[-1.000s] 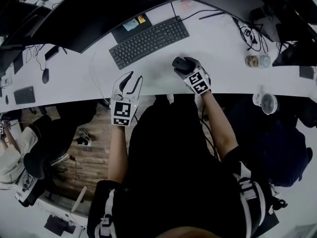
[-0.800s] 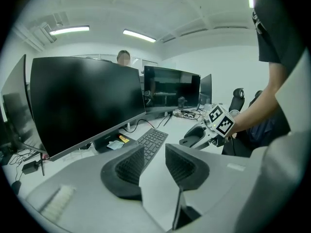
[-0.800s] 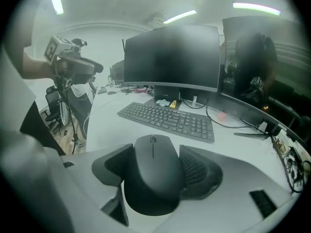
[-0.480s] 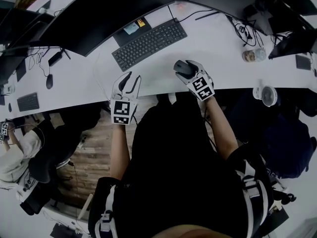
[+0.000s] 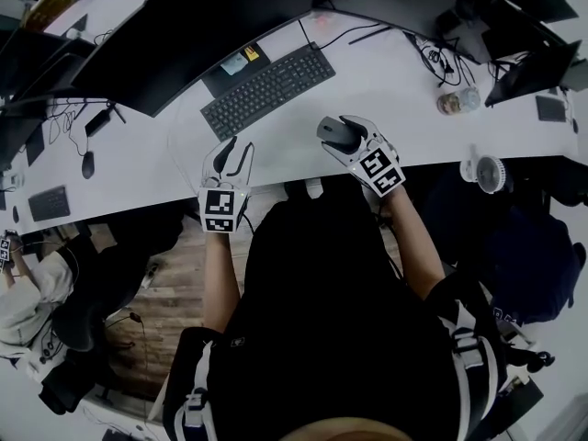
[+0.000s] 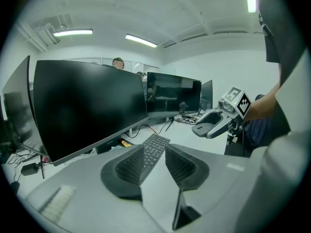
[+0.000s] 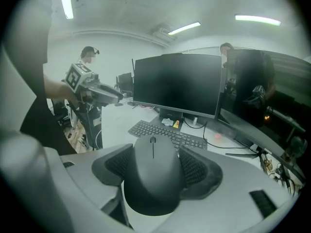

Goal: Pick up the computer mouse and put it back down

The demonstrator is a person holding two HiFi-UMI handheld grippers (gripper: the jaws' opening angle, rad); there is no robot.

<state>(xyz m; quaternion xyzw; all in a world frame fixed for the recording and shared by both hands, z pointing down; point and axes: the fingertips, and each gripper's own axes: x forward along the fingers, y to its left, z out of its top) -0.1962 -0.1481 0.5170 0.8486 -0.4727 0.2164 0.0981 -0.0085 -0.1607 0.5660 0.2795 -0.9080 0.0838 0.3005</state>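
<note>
My right gripper (image 5: 336,130) is shut on the black computer mouse (image 5: 332,133), its pads pressing both sides. In the right gripper view the mouse (image 7: 153,176) fills the space between the jaws and hangs above the white desk (image 5: 395,72), in front of the black keyboard (image 7: 165,132). My left gripper (image 5: 234,147) hovers over the desk's front edge, left of the mouse, open with nothing between its jaws. In the left gripper view the left gripper (image 6: 155,149) points at the keyboard (image 6: 153,149), and the right gripper (image 6: 216,123) shows raised at the right.
A wide black monitor (image 5: 184,26) stands behind the keyboard (image 5: 266,79). Cables (image 5: 441,62), a small jar (image 5: 452,102) and a laptop (image 5: 533,72) lie at the right. A small fan (image 5: 487,171) sits at the desk's edge. Another mouse (image 5: 89,164) lies far left.
My right gripper has risen with the mouse, lifting it off the desk. The left gripper has stayed about where it was.
</note>
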